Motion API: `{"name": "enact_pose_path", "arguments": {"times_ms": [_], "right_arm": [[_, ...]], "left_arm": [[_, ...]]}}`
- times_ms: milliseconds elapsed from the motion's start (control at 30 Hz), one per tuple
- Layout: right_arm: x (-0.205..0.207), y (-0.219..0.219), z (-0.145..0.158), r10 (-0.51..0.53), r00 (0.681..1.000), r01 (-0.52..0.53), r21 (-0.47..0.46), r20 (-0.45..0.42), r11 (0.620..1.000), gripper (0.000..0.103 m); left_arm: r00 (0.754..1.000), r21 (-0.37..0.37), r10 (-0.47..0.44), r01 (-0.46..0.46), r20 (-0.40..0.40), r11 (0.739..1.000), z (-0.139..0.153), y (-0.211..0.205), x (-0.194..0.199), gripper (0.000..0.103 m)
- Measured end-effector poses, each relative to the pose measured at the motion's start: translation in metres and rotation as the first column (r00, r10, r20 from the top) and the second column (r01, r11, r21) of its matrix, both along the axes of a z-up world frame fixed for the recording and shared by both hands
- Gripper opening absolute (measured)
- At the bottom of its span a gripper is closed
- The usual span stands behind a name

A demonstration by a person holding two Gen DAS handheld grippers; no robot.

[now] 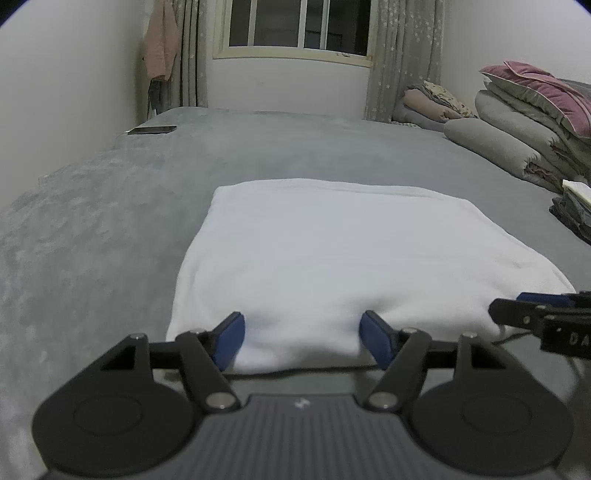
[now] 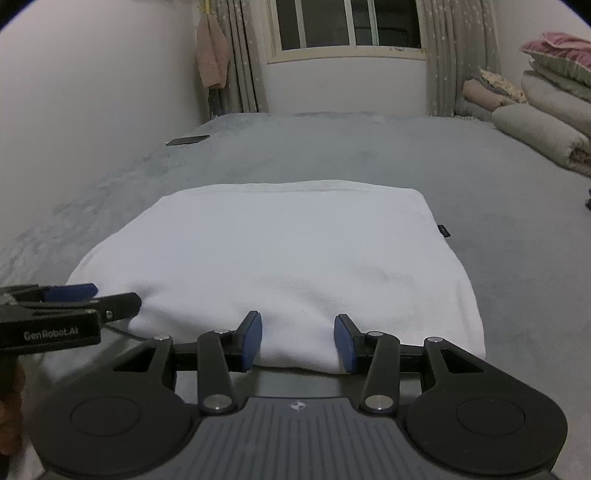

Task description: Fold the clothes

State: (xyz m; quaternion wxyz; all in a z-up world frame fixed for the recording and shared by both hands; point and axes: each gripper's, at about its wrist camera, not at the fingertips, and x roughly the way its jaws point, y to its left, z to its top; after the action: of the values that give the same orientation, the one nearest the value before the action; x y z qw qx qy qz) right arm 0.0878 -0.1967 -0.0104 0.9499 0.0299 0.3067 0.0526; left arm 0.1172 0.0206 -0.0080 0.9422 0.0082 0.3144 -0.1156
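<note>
A white garment (image 1: 332, 258) (image 2: 288, 251) lies folded into a flat rectangle on the grey bed (image 1: 103, 229) (image 2: 517, 206). Its near edge is a rounded fold. My left gripper (image 1: 303, 326) is open, low at that edge near the left corner, with the fold bulging between its blue pads (image 1: 231, 339). My right gripper (image 2: 298, 326) is open too, straddling the same edge further right, its pads (image 2: 251, 341) close against the cloth. Each gripper shows from the side in the other's view: the right gripper (image 1: 513, 303) and the left gripper (image 2: 114, 295). A small black tag (image 2: 443, 230) sticks out at the garment's right side.
A dark phone (image 1: 152, 130) (image 2: 187, 140) lies on the bed's far left, by the wall. Stacked quilts and pillows (image 1: 524, 122) (image 2: 546, 122) fill the far right. Folded dark clothes (image 1: 572, 214) sit at the right edge. A window with curtains (image 1: 295, 26) stands behind the bed.
</note>
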Motion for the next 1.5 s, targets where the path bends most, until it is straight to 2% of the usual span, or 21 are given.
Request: {"name": "enact_pose_path", "arguments": {"times_ms": [333,433,533,700,800,967,1500], "right_arm": [[0.000,-0.021,0.006,-0.027,1.000,0.028,0.020,-0.014,0.999,0.039],[0.001,-0.029,0.002,-0.079,0.997,0.078,-0.053,-0.018,0.996,0.039],[0.002,-0.038,0.002,-0.077,0.997,0.077,-0.009,-0.026,0.997,0.040],[0.001,-0.045,0.003,-0.082,0.996,0.082,0.005,-0.033,0.997,0.039],[0.001,-0.042,0.004,-0.091,0.995,0.091,0.006,-0.037,0.996,0.039],[0.001,-0.031,0.005,-0.084,0.996,0.082,-0.052,-0.035,0.995,0.043],[0.003,-0.029,0.003,-0.087,0.996,0.085,-0.048,-0.034,0.995,0.050]], "left_arm": [[1.000,-0.014,0.002,-0.002,-0.009,1.000,0.000,0.004,0.002,0.071],[1.000,-0.021,0.002,-0.002,-0.013,1.000,0.000,0.007,0.002,0.072],[1.000,-0.029,0.002,-0.002,-0.017,1.000,0.000,0.009,0.002,0.072],[1.000,-0.044,0.002,-0.003,-0.023,0.999,0.001,0.013,0.002,0.072],[1.000,-0.050,-0.001,0.000,-0.025,0.999,0.001,0.015,0.002,0.072],[1.000,-0.050,-0.002,0.001,-0.023,0.999,0.001,0.015,0.001,0.073],[1.000,-0.060,0.002,-0.003,-0.017,0.998,-0.002,0.014,0.000,0.077]]}}
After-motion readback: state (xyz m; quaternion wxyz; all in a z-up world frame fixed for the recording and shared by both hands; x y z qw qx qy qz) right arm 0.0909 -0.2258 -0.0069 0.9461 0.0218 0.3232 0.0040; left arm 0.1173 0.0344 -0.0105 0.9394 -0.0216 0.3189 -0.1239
